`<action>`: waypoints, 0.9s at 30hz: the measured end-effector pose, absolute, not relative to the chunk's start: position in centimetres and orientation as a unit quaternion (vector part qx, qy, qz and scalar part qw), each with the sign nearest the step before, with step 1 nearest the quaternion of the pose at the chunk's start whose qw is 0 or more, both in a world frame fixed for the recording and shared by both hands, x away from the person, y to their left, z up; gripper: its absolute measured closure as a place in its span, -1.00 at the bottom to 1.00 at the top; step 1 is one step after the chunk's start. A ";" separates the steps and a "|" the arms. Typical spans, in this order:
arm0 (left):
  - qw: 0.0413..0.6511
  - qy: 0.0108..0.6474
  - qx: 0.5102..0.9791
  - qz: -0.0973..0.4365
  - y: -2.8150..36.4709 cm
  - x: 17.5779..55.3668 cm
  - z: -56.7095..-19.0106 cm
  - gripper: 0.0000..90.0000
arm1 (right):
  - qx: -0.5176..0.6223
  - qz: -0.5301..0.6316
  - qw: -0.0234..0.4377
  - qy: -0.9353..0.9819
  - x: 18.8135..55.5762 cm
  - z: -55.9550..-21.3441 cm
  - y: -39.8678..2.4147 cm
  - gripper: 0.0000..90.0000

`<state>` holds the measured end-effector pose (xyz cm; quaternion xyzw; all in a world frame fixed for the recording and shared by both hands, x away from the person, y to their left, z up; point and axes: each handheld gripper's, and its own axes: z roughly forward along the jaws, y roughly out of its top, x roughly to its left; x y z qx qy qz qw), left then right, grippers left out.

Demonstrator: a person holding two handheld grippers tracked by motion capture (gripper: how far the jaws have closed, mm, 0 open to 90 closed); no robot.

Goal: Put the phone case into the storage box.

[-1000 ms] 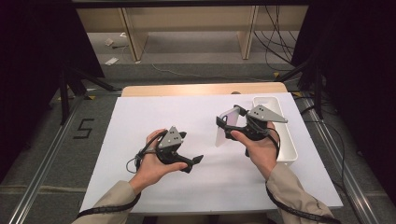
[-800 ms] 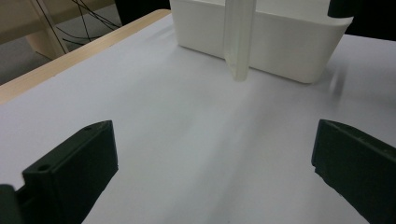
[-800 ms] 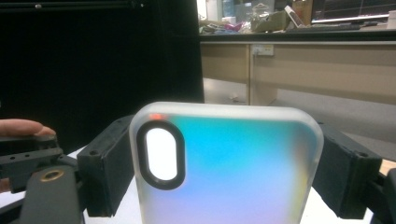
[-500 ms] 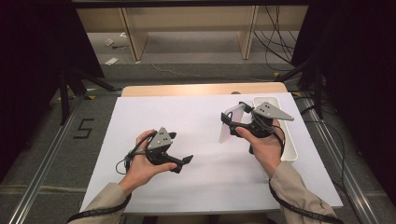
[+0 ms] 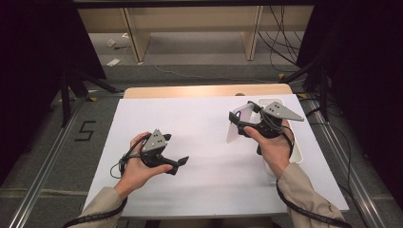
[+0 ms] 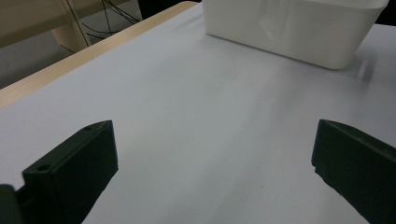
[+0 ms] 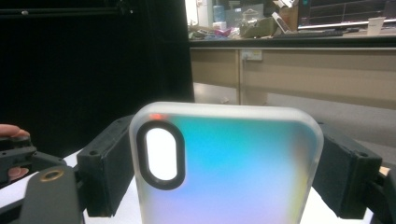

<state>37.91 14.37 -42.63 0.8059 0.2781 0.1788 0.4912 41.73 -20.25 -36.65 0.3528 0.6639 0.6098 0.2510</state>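
My right gripper (image 5: 240,121) is raised over the right part of the white table top (image 5: 190,118), shut on a translucent, iridescent phone case (image 5: 235,127). In the right gripper view the case (image 7: 233,168) stands upright between both black jaws, its oval camera cutout at the upper left, and the gripper (image 7: 225,175) clamps it by the two long edges. My left gripper (image 5: 181,163) lies low over the near left of the table, pointing right. Its jaws (image 6: 212,172) stand wide open over bare white surface, with nothing between them.
A white plastic bin (image 5: 298,148) sits along the table's right edge, under and behind my right hand; it also stands ahead of the left gripper (image 6: 289,28). A strip of wooden table edge (image 5: 204,90) runs along the far side. Dark frames and cables surround the table.
My left hand has drifted a little to the left and toward the near edge, jaws still open. The right gripper keeps the phone case clamped and has hardly moved.
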 end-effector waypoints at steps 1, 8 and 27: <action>0.490 0.279 0.806 0.179 14.5 37.9 -42.7 -1.00 | 0.353 0.609 0.253 0.664 41.8 -36.6 -20.4 -0.60; 0.490 0.285 0.804 0.180 15.0 37.8 -42.7 -1.00 | 0.357 0.610 0.257 0.660 41.9 -36.4 -20.8 -0.60; 0.489 0.291 0.802 0.179 15.2 37.9 -43.1 -1.00 | 0.368 0.606 0.269 0.652 42.3 -36.1 -22.0 -0.60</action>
